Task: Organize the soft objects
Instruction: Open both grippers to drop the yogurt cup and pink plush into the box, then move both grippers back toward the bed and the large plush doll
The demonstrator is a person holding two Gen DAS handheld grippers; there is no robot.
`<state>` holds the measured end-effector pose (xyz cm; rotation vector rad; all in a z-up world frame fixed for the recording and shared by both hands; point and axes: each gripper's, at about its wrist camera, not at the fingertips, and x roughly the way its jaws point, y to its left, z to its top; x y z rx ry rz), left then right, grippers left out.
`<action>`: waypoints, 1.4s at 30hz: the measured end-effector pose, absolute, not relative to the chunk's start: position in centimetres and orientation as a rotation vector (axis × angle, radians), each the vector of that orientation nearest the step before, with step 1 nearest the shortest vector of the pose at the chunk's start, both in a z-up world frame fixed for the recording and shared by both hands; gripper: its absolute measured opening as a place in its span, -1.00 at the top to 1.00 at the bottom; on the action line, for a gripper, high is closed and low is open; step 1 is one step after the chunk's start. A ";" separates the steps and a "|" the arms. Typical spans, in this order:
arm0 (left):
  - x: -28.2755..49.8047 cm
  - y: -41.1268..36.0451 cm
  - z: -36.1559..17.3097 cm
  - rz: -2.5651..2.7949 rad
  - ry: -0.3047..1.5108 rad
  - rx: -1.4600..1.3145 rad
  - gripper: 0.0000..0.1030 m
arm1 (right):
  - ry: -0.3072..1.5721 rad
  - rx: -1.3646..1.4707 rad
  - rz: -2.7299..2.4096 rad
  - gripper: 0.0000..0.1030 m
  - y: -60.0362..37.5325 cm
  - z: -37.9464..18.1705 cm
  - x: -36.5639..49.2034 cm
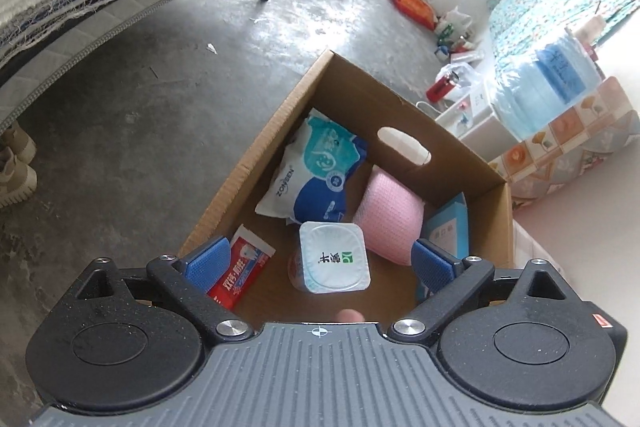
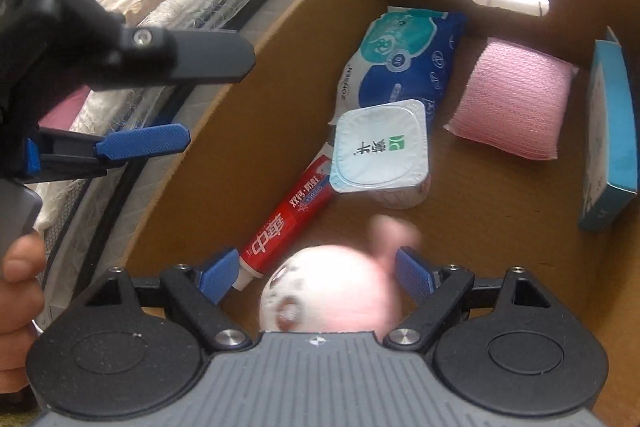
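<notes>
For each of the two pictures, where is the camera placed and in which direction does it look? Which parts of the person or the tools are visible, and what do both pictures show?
Left wrist: sits on the left gripper, angled down into the cardboard box on the floor; its open blue fingers show.
Right wrist: sits on the right gripper, lower over the box; a blurred pink soft toy lies between its open fingers, the left gripper and a hand at the left edge.
Shared: yogurt cup, toothpaste, pink sponge, tissue pack.
</notes>
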<state>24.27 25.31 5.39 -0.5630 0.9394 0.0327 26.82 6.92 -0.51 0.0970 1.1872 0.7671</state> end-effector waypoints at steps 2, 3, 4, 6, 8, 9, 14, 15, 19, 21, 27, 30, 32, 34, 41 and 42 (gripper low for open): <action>24.2 25.3 5.3 0.034 0.941 -0.566 -0.89 | 1.188 0.102 0.761 -0.69 6.6 -0.3 26.8; 24.2 25.3 5.2 0.033 0.939 -0.567 -0.90 | 1.187 0.113 0.763 -0.68 6.4 -0.1 26.6; 24.1 25.3 5.3 0.030 0.937 -0.567 -0.90 | 1.179 0.124 0.770 -0.68 6.1 0.2 26.5; 23.8 25.1 5.5 0.027 0.931 -0.568 -0.89 | 1.148 0.137 0.780 -0.68 5.2 1.0 26.1; 23.4 24.9 5.8 0.015 0.922 -0.566 -0.89 | 1.113 0.150 0.798 -0.68 4.0 2.1 25.4; 23.2 24.6 6.0 0.011 0.917 -0.564 -0.89 | 1.097 0.157 0.799 -0.68 3.3 2.7 25.0; 21.8 22.8 7.2 -0.022 0.891 -0.540 -0.90 | 0.985 0.200 0.821 -0.68 -0.8 5.7 22.6; 21.5 22.4 7.4 -0.033 0.888 -0.532 -0.90 | 0.959 0.212 0.825 -0.68 -1.9 6.3 21.9; 20.0 20.1 8.1 -0.076 0.879 -0.498 -0.91 | 0.863 0.229 0.828 -0.80 -6.1 7.8 18.5; 19.2 18.8 8.2 -0.100 0.881 -0.477 -0.91 | 0.813 0.226 0.813 -0.92 -8.1 8.0 16.6; 17.0 13.9 8.3 -0.161 0.909 -0.352 -0.91 | 0.675 0.212 0.705 -1.00 -13.8 8.2 10.6; 15.5 11.3 8.6 -0.201 0.909 -0.280 -0.93 | 0.611 0.202 0.614 -1.00 -16.5 8.0 8.1; 14.5 9.4 8.7 -0.230 0.903 -0.241 -0.94 | 0.571 0.193 0.550 -1.00 -18.1 7.8 6.6; 13.6 7.6 9.0 -0.264 0.889 -0.203 -0.96 | 0.532 0.184 0.488 -1.00 -19.8 7.5 5.2; 11.1 1.1 9.9 -0.337 0.834 -0.050 -0.99 | 0.460 0.145 0.271 -1.00 -24.2 6.4 2.4; 10.9 0.4 9.9 -0.342 0.825 -0.033 -0.99 | 0.454 0.136 0.245 -1.00 -25.0 6.1 2.0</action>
